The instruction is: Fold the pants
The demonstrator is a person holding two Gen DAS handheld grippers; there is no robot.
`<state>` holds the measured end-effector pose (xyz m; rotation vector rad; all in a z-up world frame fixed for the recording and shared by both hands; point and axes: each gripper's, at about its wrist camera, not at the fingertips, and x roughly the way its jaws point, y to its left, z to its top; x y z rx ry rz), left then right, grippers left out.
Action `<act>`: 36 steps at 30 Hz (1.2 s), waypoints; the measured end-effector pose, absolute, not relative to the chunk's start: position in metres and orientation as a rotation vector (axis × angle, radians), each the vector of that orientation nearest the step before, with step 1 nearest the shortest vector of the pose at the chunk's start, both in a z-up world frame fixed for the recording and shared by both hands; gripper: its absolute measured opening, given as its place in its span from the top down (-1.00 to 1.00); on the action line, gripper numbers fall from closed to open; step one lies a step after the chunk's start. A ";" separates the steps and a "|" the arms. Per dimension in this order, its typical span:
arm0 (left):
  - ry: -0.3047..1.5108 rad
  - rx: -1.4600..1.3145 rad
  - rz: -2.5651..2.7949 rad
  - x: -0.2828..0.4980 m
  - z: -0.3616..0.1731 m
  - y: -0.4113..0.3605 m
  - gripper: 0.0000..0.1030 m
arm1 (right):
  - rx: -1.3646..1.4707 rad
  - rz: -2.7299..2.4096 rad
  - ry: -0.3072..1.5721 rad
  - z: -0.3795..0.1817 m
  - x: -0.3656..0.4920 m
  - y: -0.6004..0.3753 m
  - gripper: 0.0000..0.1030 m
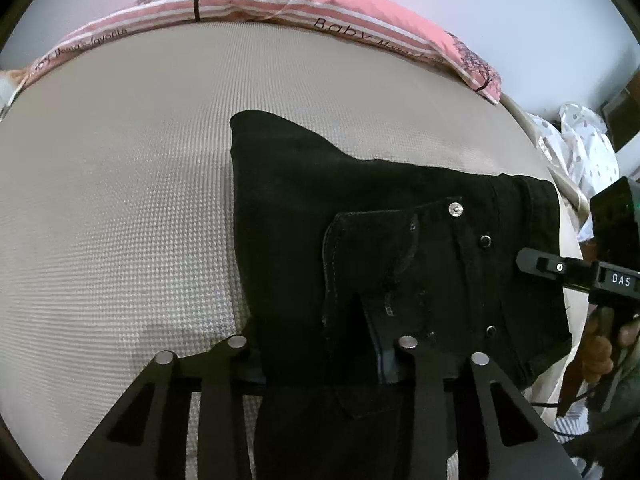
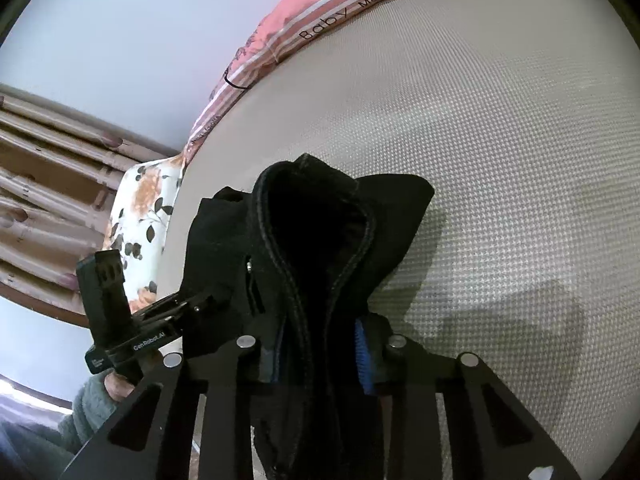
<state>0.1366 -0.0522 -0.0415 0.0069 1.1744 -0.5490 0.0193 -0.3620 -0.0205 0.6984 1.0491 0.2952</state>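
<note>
The black pants [image 1: 360,216] lie folded on the beige bed [image 1: 112,184], waistband with metal button to the right. My left gripper [image 1: 320,360] is shut on the pants' near edge; cloth drapes over its left finger and hides it. My right gripper [image 2: 320,344] is shut on a bunched hem of the pants [image 2: 312,232], which stands up between its blue pads [image 2: 362,348]. In the left wrist view the right gripper [image 1: 532,262] reaches the waistband from the right. In the right wrist view the left gripper [image 2: 200,304] touches the pants' left side.
A pink striped pillow [image 1: 280,4] lies along the bed's far edge by the white wall. A white dotted cloth [image 1: 584,148] lies past the bed's right edge. A floral cloth [image 2: 140,216] and curtains [image 2: 48,184] are at the left in the right wrist view.
</note>
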 end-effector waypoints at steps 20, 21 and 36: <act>1.063 -0.013 -0.508 0.153 0.004 -0.024 0.55 | 0.702 0.370 1.034 0.008 0.068 -0.318 0.54; 1.061 -0.012 -0.502 0.157 0.005 -0.023 0.55 | 0.699 0.375 1.033 0.008 0.074 -0.317 0.54; 0.995 0.040 -0.477 0.252 0.016 -0.035 0.55 | 0.693 0.357 1.001 0.018 0.172 -0.326 0.54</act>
